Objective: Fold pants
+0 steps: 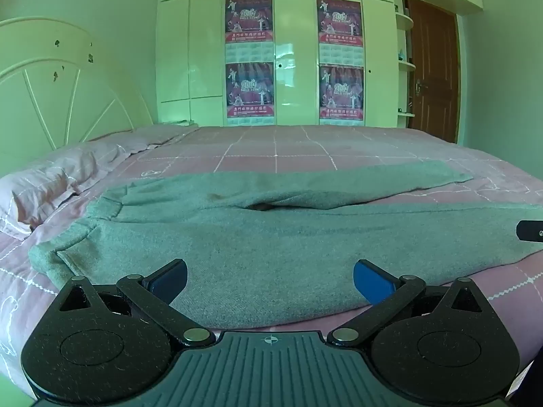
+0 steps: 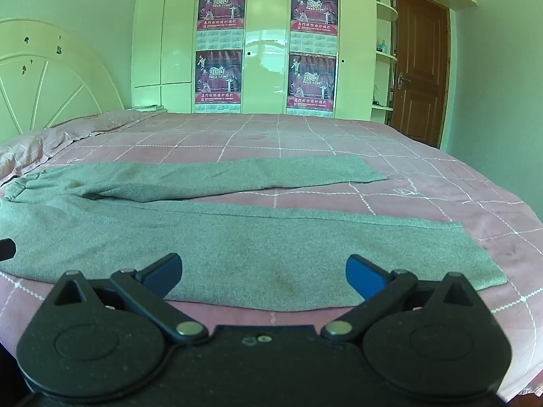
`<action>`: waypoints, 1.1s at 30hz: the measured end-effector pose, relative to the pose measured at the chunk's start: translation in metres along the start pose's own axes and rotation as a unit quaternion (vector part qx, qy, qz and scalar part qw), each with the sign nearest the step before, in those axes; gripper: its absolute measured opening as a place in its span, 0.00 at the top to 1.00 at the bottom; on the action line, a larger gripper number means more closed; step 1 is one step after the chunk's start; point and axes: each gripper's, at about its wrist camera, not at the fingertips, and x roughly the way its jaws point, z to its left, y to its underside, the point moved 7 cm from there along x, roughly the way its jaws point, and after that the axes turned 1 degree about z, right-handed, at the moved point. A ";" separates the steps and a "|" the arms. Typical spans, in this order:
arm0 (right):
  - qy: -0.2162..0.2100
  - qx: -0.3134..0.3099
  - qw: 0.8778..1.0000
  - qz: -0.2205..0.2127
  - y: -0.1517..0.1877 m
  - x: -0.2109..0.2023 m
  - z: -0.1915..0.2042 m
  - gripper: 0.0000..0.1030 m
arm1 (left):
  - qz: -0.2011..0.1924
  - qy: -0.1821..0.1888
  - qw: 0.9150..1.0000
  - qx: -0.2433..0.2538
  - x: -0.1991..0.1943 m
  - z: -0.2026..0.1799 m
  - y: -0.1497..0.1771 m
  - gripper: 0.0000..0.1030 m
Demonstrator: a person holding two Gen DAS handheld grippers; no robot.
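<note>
Grey knitted pants (image 2: 217, 234) lie spread flat on the pink checked bedspread (image 2: 305, 135), waistband toward nine o'clock and both legs running to three o'clock, while the left tool (image 1: 269, 279) and right tool (image 2: 264, 273) hang over the near leg, each with jaws apart.

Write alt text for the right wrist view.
Grey pants lie spread flat on a pink checked bedspread, legs apart and pointing right, waistband at left. The open right gripper hovers at the near leg's edge, holding nothing; behind stand a white wardrobe with posters and a brown door.
</note>
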 end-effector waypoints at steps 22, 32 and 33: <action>-0.015 -0.009 1.000 -0.007 -0.002 -0.010 0.003 0.06 | 0.004 0.003 1.000 0.007 0.001 -0.002 0.001 0.00; -0.051 -0.049 0.997 -0.018 -0.003 -0.013 0.028 0.06 | 0.001 0.011 1.000 0.018 -0.005 -0.019 0.001 0.00; -0.052 -0.050 0.997 -0.019 -0.003 -0.013 0.029 0.06 | 0.001 0.012 1.000 0.018 -0.005 -0.020 0.000 0.00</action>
